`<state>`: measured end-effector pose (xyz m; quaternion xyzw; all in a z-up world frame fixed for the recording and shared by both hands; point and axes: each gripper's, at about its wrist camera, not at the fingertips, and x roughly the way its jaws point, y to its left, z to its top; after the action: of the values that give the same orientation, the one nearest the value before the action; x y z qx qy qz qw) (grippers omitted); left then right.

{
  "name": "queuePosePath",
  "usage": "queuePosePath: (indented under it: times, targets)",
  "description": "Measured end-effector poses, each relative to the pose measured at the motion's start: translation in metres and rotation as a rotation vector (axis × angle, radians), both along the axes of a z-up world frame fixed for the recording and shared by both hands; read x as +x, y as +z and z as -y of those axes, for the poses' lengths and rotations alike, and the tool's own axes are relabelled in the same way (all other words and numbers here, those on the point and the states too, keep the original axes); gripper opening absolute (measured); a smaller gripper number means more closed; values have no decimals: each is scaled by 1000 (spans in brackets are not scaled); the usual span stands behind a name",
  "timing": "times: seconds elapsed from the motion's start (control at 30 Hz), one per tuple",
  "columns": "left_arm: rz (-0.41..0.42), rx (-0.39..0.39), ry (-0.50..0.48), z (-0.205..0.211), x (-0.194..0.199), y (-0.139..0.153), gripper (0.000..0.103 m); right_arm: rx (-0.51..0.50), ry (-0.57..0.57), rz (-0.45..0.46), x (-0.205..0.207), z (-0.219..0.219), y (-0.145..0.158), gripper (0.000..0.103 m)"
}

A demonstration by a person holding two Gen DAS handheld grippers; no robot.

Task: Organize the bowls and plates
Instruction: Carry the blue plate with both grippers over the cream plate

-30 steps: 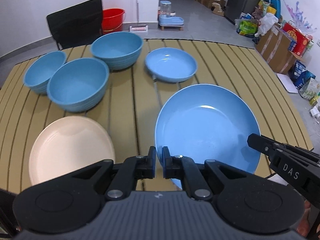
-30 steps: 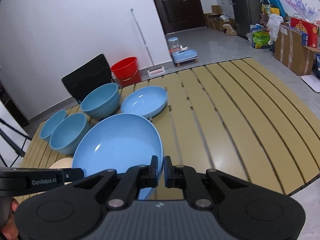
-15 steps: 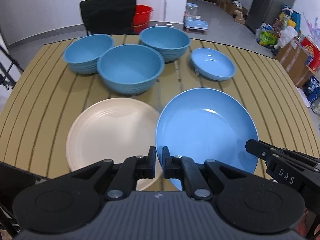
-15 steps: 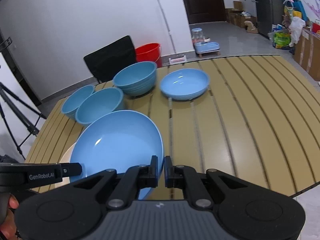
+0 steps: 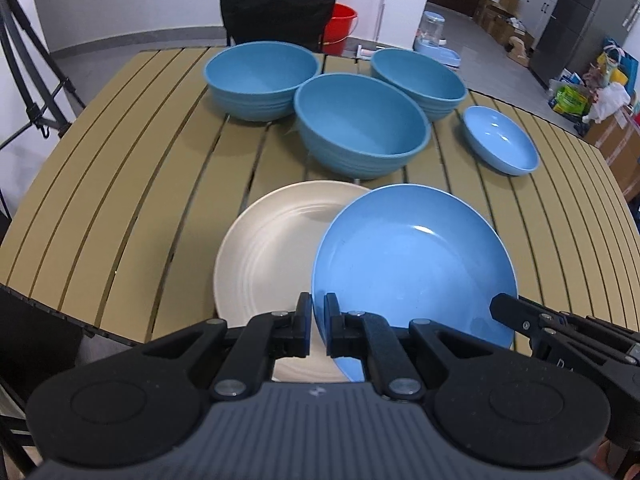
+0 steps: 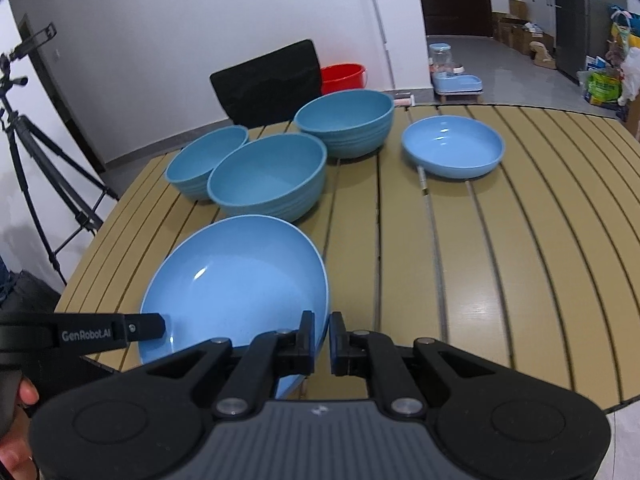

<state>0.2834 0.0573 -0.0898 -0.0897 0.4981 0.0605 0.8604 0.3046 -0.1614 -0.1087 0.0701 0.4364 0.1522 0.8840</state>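
Both sets pinching large blue plate [image 5: 412, 264]: left gripper [image 5: 315, 330] on near-left rim, right gripper [image 6: 321, 342] on near-right rim; cream plate [image 5: 272, 248] partly underneath.

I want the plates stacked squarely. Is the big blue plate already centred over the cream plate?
No: the big blue plate overlaps only the right part of the cream plate, whose left side stays uncovered.

a tan slatted wooden table [image 5: 120, 200] stands before white walls [image 6: 160, 40], a black folding chair [image 5: 278, 4] behind it (a red plastic bucket [image 6: 343, 77] beside), grey tiled floor [image 6: 488, 60] beyond.
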Motion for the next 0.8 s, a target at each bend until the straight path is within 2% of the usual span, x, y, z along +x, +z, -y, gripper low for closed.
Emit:
queuePosePath:
  times: [0.33, 0.8]
  targets:
    - [-27, -11, 25, -31, 16, -29, 7, -17, 26, -34, 19, -39, -24, 7]
    - [-37, -7, 27, -51, 29, -52, 7, -30, 43, -61, 36, -62, -46, 7]
